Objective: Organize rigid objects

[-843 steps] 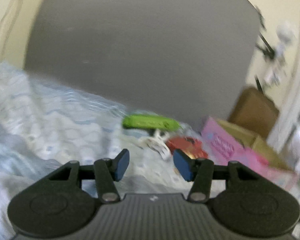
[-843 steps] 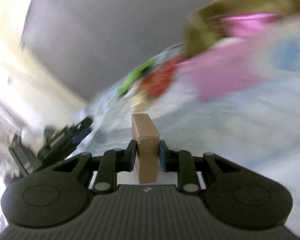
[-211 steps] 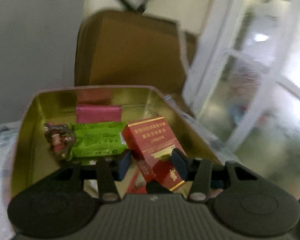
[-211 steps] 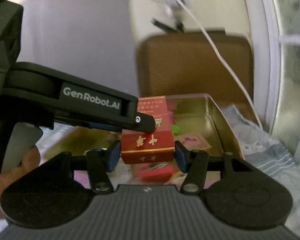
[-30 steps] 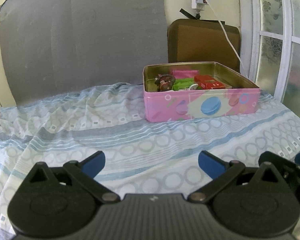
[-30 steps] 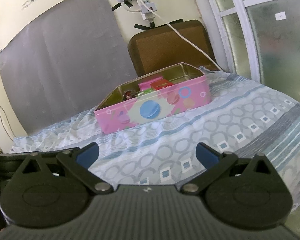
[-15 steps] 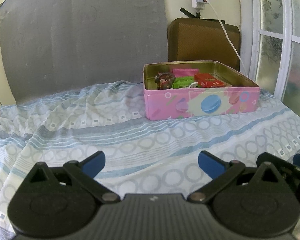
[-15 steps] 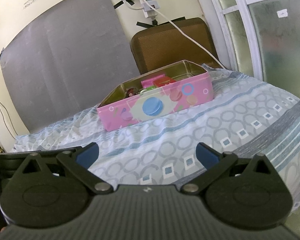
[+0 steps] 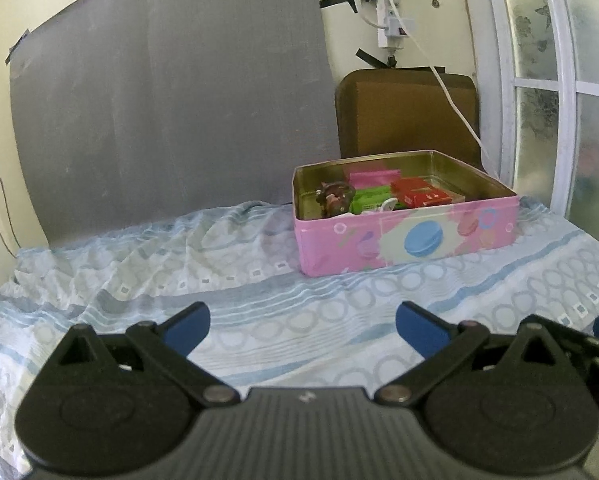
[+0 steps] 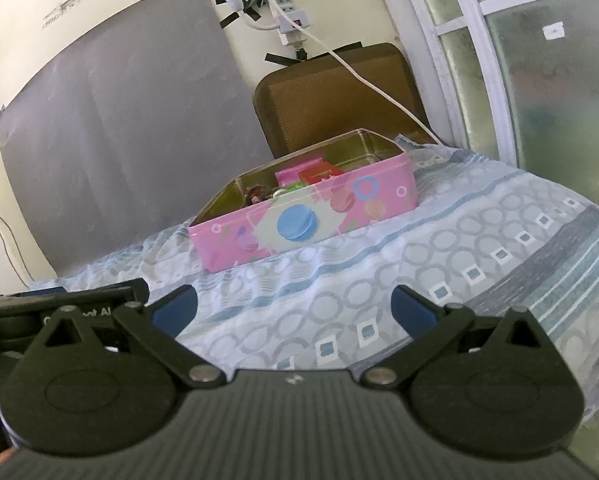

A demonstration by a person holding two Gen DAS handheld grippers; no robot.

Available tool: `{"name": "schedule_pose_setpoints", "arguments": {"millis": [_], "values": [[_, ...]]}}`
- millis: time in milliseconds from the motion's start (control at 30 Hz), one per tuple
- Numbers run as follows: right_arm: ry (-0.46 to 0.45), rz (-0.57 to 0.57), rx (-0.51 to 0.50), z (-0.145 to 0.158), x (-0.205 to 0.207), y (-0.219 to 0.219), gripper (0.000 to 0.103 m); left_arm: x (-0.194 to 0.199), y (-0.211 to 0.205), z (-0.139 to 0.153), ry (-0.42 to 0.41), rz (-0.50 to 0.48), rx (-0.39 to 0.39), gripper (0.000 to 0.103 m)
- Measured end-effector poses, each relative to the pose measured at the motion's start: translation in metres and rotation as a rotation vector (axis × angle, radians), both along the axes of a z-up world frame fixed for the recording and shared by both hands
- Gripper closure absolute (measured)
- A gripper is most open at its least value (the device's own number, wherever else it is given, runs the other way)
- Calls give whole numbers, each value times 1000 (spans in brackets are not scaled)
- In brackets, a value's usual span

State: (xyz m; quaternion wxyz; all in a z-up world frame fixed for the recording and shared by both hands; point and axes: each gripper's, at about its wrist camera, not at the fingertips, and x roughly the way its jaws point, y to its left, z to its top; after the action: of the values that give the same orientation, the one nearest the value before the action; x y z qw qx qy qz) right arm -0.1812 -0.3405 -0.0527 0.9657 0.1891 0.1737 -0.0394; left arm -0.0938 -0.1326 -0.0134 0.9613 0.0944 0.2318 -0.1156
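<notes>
Both the left claw [image 9: 302,322] and the right claw [image 10: 293,308] are held spread wide and empty at the bottom of each frame, well apart from the pink rectangular metal tin [image 9: 407,236], seemingly because nothing is left loose on the patterned bedsheet [image 9: 219,272]. The tin is seen right of centre, long axis across the frame, with a red carton [image 9: 419,196] and green packet [image 9: 369,198] lying flat inside.

My pink tin [image 9: 407,236] shows a blue macaron print; inside lie red [image 9: 419,196] and green [image 9: 369,200] packets. The sheet [image 9: 259,280] carries blue-grey rings.
</notes>
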Motion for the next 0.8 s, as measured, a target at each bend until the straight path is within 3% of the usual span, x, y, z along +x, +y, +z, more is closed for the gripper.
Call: {"name": "schedule_pose_setpoints", "arguments": {"millis": [800], "values": [[-24,27,26,0,-3,-1,0,8,4,-8,118,32,-8,0]]}}
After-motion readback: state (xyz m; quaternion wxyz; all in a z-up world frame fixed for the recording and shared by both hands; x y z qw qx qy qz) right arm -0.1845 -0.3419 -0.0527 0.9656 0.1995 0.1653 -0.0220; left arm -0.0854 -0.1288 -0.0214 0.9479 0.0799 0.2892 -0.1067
